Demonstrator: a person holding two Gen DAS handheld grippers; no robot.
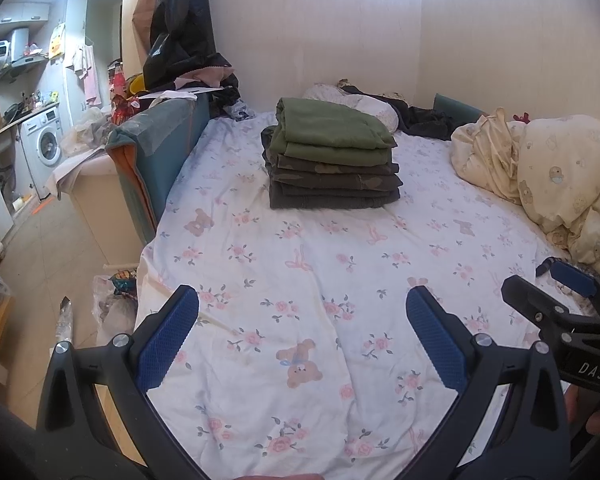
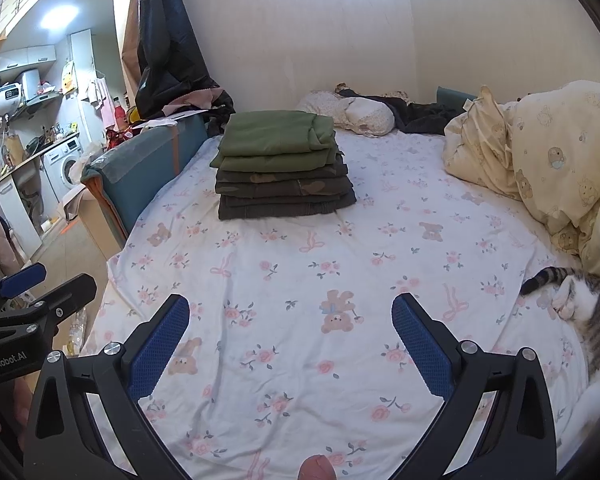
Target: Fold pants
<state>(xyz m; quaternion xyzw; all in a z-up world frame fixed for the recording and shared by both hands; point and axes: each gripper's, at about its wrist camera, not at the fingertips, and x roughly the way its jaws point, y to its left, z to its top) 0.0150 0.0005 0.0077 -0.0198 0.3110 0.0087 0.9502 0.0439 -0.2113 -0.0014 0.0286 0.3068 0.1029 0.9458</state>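
Left wrist view showed us our left gripper (image 1: pixel 302 312) and right gripper (image 2: pixel 290 320), jaws wide and empty, facing the pants stack (image 1: pixel 332 156) well ahead on the bed (image 1: pixel 300 264).

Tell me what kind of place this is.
Most likely a small studio flat's sleeping area: a bed with a floral sheet carries a stack of folded pants and a bear-print quilt, and a kitchen corner with a washing machine opens at one side.
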